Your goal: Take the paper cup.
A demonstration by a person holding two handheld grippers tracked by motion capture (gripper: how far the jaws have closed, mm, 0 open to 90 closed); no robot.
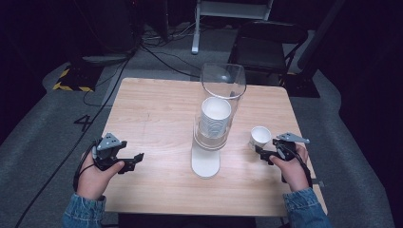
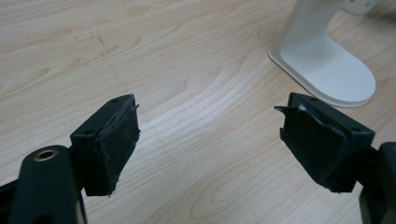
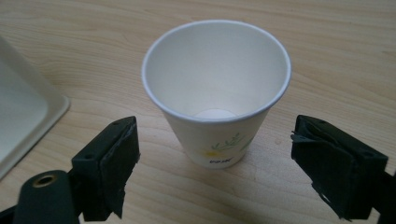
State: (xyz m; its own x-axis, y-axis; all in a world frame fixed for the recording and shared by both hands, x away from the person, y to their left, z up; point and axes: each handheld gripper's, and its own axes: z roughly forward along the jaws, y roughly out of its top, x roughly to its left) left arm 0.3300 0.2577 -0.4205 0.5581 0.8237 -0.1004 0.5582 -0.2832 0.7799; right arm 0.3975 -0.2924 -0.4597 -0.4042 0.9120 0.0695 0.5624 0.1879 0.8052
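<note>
A white paper cup (image 1: 260,137) with a small flower print stands upright and empty on the wooden table (image 1: 157,109), at the right. My right gripper (image 1: 263,153) sits just in front of it. In the right gripper view its jaws (image 3: 215,123) stand open on either side of the cup (image 3: 215,93), not touching it. At the table's middle, a clear tube (image 1: 223,80) holds a stack of white cups (image 1: 215,116) on a white stand (image 1: 206,164). My left gripper (image 1: 135,161) is open at the front left over bare wood (image 2: 208,105).
The stand's white base (image 2: 327,65) lies ahead and to the right of the left jaws, and its edge (image 3: 23,112) is left of the cup. A black chair (image 1: 266,42) and floor cables (image 1: 161,57) lie beyond the table's far edge.
</note>
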